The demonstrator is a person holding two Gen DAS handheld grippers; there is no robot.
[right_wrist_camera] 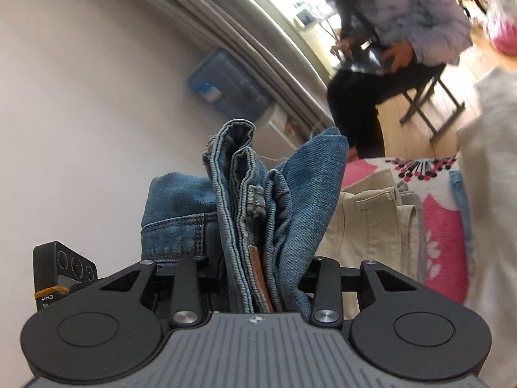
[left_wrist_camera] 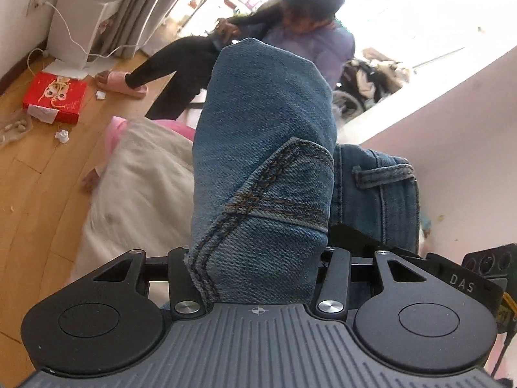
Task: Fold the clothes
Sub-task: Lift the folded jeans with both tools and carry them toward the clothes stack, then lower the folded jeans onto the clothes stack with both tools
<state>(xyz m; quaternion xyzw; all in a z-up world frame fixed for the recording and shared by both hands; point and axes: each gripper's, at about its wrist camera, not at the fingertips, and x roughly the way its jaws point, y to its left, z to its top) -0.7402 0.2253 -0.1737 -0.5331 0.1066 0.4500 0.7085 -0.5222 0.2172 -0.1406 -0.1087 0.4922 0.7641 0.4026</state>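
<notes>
A: Gripping what?

B: Both claws are clamped on the jeans (left_wrist_camera: 258, 168): left claw (left_wrist_camera: 258, 258) on a stitched seam fold, right claw (right_wrist_camera: 258, 258) on bunched waistband, denim rising away from each.

A: Beyond?

B: Beige trousers (right_wrist_camera: 371, 220) on the floral bed (right_wrist_camera: 442, 226); a seated person (right_wrist_camera: 404, 32); a red box (left_wrist_camera: 55, 97) on the floor.

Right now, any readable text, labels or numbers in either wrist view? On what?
"DAS": on the black block at the right edge of the left wrist view.
"DAS": on the black block at the left edge of the right wrist view; the small print below is unreadable.
Red box: gold design, nothing legible.
</notes>
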